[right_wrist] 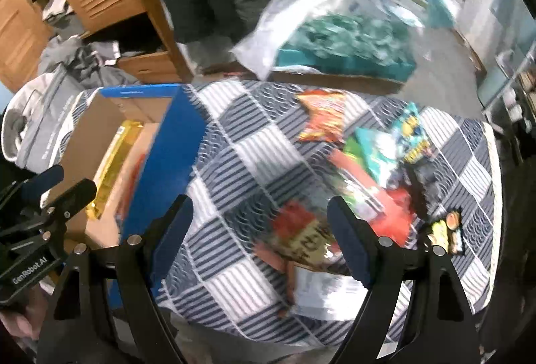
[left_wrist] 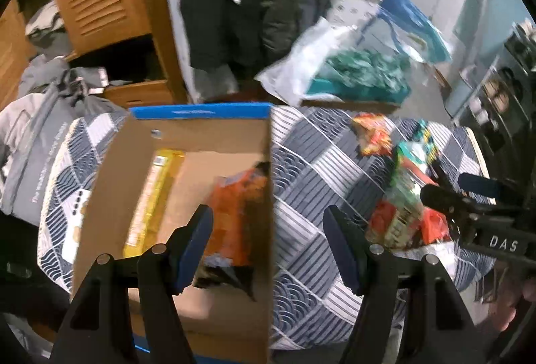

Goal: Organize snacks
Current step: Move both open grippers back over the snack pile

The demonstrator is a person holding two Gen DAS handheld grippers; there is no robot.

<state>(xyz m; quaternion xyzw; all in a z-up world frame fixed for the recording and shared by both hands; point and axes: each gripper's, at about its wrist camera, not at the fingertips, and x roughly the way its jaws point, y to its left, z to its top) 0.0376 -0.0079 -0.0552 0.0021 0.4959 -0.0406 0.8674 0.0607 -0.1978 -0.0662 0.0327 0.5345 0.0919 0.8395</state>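
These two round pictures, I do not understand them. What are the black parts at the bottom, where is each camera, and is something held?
A person holds a two-finger tool in each hand, with a wide-angle camera on each tool. One picture looks along the left gripper, the other along the right gripper. Both pairs of jaws stand open and hold nothing. On the checked cloth stands a cardboard box holding a yellow packet and an orange packet. Loose snack packets lie beside it.

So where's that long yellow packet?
The yellow packet lies inside the box along its left wall, left of an orange bag.
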